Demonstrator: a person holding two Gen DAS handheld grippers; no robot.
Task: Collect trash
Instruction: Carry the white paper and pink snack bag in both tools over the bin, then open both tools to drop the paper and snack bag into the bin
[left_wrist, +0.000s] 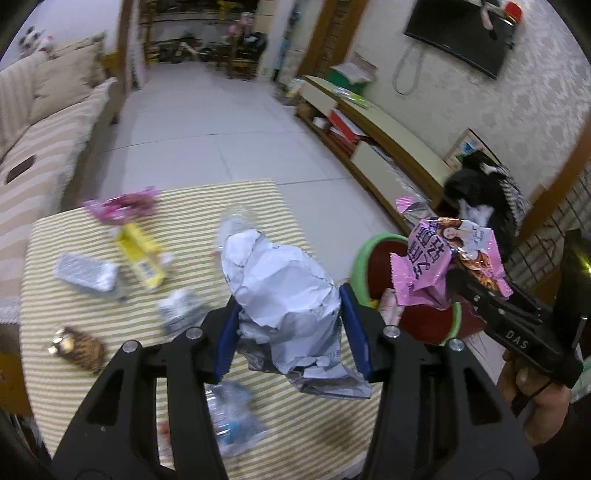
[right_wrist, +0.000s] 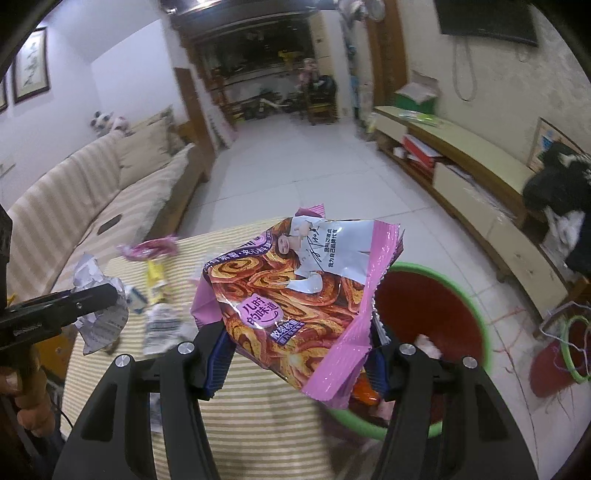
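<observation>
My left gripper (left_wrist: 293, 334) is shut on a crumpled white and grey mailing bag (left_wrist: 280, 295), held above the striped table (left_wrist: 110, 391). My right gripper (right_wrist: 299, 363) is shut on a pink snack bag (right_wrist: 295, 295) printed with swirl pastries. It hangs over the near rim of the red bin with a green rim (right_wrist: 476, 306). In the left wrist view the snack bag (left_wrist: 428, 266) and right gripper (left_wrist: 480, 291) show at the right, above the bin (left_wrist: 360, 258). The right wrist view shows the left gripper (right_wrist: 110, 295) holding the mailing bag (right_wrist: 99, 317) at the far left.
On the table lie a pink wrapper (left_wrist: 122, 206), a yellow carton (left_wrist: 142, 258), a silver pack (left_wrist: 85, 275), a brown wrapper (left_wrist: 79, 349) and crushed clear plastic (left_wrist: 232, 417). A sofa (left_wrist: 33, 140) stands at the left, a low TV cabinet (left_wrist: 376, 129) at the right, tiled floor (left_wrist: 207, 122) beyond.
</observation>
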